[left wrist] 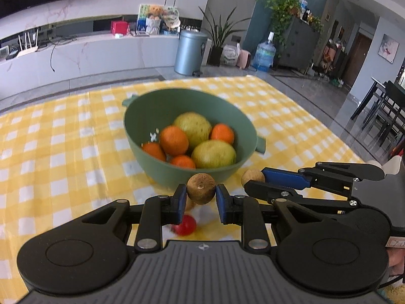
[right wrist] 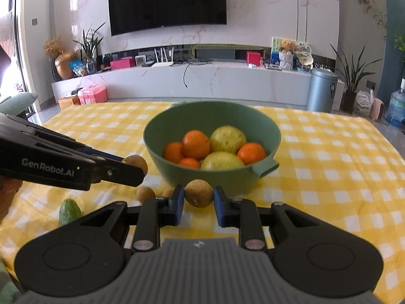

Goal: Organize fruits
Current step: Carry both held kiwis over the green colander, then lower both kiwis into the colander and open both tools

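Clamped between the blue pads of the left gripper (left wrist: 201, 197) is a small brown round fruit (left wrist: 201, 188), held above the yellow checked tablecloth (left wrist: 63, 152) with a red cherry tomato (left wrist: 184, 225) below it at 7 o'clock. At 3 o'clock from it, the right gripper (right wrist: 199, 202) is closed on a second brown fruit (right wrist: 199, 193). At 12 o'clock from both grippers stands the green bowl (right wrist: 177, 126) holding oranges (right wrist: 196, 144) and yellow-green fruits (right wrist: 227, 138); a green fruit (right wrist: 69, 211) lies at 9 o'clock in the right wrist view.
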A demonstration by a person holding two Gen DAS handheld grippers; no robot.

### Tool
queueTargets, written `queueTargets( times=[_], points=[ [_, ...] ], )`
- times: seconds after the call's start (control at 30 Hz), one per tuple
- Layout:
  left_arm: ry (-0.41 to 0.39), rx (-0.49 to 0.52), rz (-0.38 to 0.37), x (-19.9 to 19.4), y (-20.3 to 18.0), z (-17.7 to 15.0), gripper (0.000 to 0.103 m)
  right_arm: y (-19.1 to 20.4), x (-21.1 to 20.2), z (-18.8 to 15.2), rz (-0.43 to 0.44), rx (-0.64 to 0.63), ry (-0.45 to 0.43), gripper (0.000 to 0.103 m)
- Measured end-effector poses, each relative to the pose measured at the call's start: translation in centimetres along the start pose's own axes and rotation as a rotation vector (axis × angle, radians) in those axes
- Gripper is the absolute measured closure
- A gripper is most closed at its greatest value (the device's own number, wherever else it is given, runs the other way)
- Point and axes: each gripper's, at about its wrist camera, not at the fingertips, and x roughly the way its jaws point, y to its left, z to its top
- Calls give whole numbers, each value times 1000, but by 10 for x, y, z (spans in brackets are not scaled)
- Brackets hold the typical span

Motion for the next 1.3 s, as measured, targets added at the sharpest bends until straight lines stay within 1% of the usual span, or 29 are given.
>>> queueTargets(
  times=[0.17,0.33,0.53,0.63,0.9,1.17,1.3],
  points=[
    [-40,-4,1,-1,-2,15,75,-3,-3,17,3,-9,-40,82],
    [-72,3,26,0,-5,29,75,-8,-1,36,-2,-25,-73,82],
    [-74,-10,68,12,-3,43,75,-12,10,53,-14,-55,-82,82],
    [-69,-6,79,20,-2,47,75,-14,17,59,-11,-57,-66,82],
    [-29,4,106,39,4,44,75,-21,43,64,0,-69,20,82],
    [21,-31,89,51,15,39,75,-27,70,68,20,-51,128,82],
    [42,-39,74,56,18,37,75,-25,77,70,24,-62,156,82]
  ],
)
